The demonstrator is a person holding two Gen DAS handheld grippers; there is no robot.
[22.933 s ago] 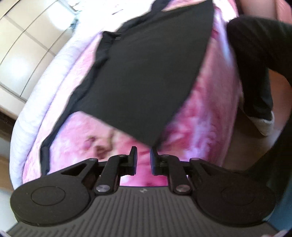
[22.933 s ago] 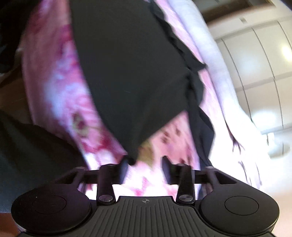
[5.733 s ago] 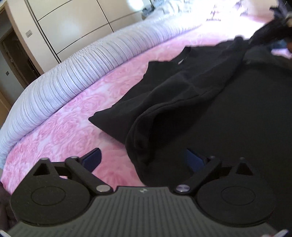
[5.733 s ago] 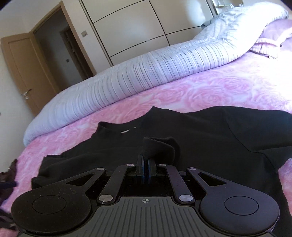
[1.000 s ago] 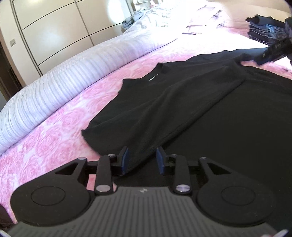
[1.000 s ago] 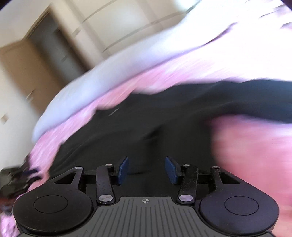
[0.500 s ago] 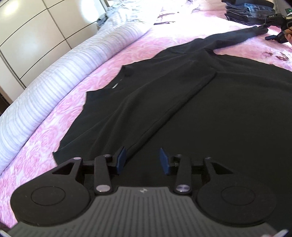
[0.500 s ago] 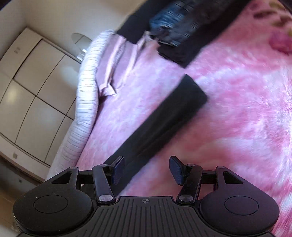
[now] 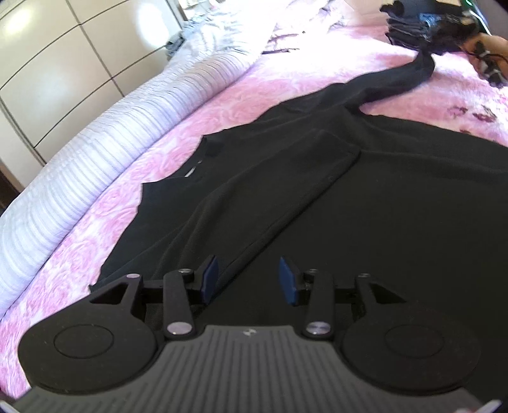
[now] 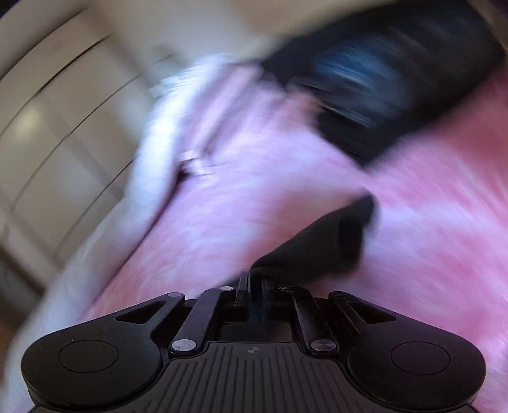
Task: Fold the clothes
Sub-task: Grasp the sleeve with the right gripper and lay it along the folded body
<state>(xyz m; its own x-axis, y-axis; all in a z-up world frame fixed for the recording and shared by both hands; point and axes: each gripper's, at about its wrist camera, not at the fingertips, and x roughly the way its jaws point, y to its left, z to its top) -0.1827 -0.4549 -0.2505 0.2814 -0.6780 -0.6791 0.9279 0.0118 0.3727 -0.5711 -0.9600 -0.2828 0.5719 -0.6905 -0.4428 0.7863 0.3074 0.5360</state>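
Note:
A black long-sleeved shirt (image 9: 397,206) lies spread on the pink bed. One sleeve (image 9: 285,197) is folded across its body. The other sleeve (image 9: 397,79) stretches out toward the far right. My left gripper (image 9: 247,279) is open and empty, low over the folded sleeve's near end. My right gripper (image 10: 252,282) is shut on the end of the outstretched sleeve (image 10: 320,244); this view is blurred by motion. The right gripper also shows in the left wrist view (image 9: 444,31) at the sleeve's far end.
A pink rose-patterned bedspread (image 9: 260,98) covers the bed. A rolled striped white duvet (image 9: 111,136) runs along the far side. A stack of folded dark clothes (image 9: 409,28) (image 10: 381,92) sits at the head end. Wardrobe doors (image 9: 57,70) stand behind.
My right gripper has closed on the end of the outstretched sleeve and is moving fast. My left gripper has opened a little wider and stays over the folded sleeve.

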